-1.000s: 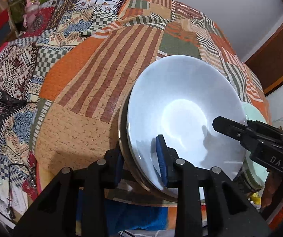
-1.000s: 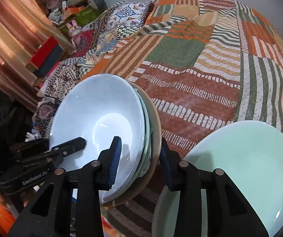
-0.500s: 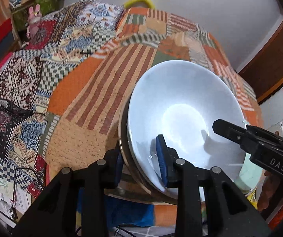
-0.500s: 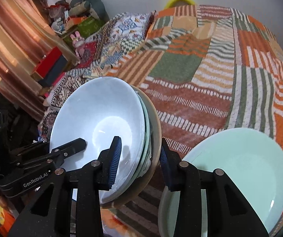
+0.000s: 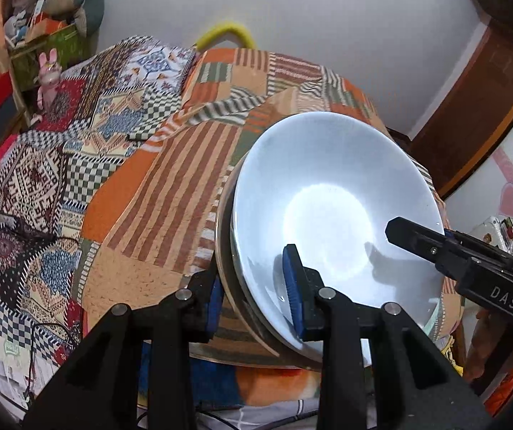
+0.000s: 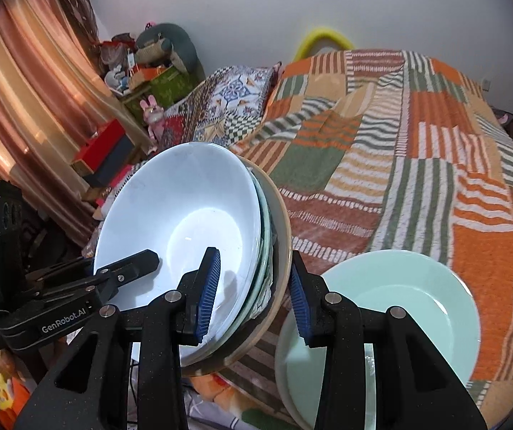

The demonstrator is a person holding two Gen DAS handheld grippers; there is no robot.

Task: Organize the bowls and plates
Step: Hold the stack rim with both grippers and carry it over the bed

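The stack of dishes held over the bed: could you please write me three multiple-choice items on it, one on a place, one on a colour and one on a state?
1. Where does the mint green plate lie?
A. On the patchwork bedspread, to the right of the held stack
B. On top of the stack
C. On the floor by the curtain

2. What colour is the top bowl of the stack?
A. Red
B. White
C. Black

3. How is the stack held?
A. By the left gripper alone
B. By no gripper
C. By both grippers, the right gripper too, each clamped on the rim at one side

Answers: 1 A, the plate rests on the bedspread beside the right gripper. 2 B, its inside shows white in both views. 3 C, each gripper's pads straddle the rim of the stack.
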